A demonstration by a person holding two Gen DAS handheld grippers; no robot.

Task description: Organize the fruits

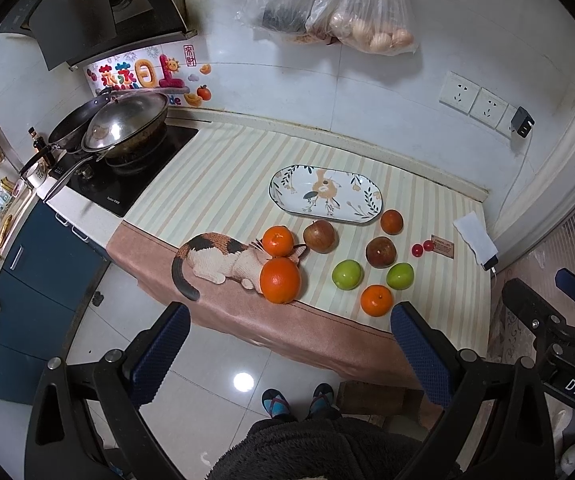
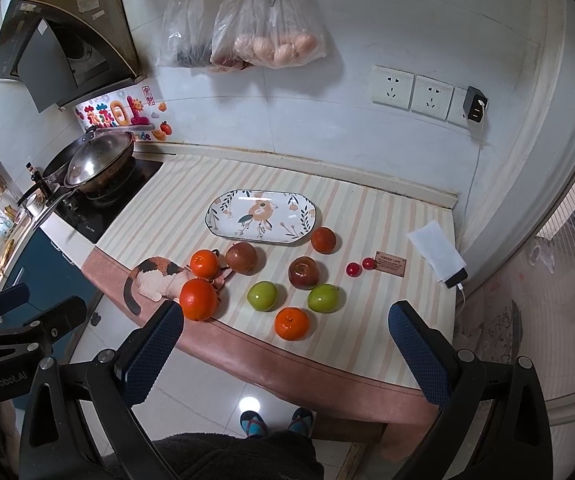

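Observation:
An empty oval floral plate [image 1: 325,195] [image 2: 262,216] sits at the back of the striped cloth. In front of it lie several fruits: a large orange [image 1: 280,280] [image 2: 198,299], a mandarin [image 1: 278,241] [image 2: 204,263], another mandarin [image 1: 376,300] [image 2: 292,323], a dark orange [image 1: 391,221] [image 2: 323,239], two red apples [image 1: 319,236] [image 1: 381,252], two green apples [image 1: 347,275] [image 1: 400,276] and two small red fruits [image 1: 423,247]. My left gripper [image 1: 291,354] and right gripper [image 2: 287,354] hang open and empty over the counter's front edge.
A knitted cat toy [image 1: 215,260] lies beside the large orange. A stove with pans [image 1: 123,128] stands at left. A phone on a cable [image 2: 453,278] and white cloth [image 2: 435,248] lie at the right edge. Plastic bags [image 2: 267,32] hang on the wall.

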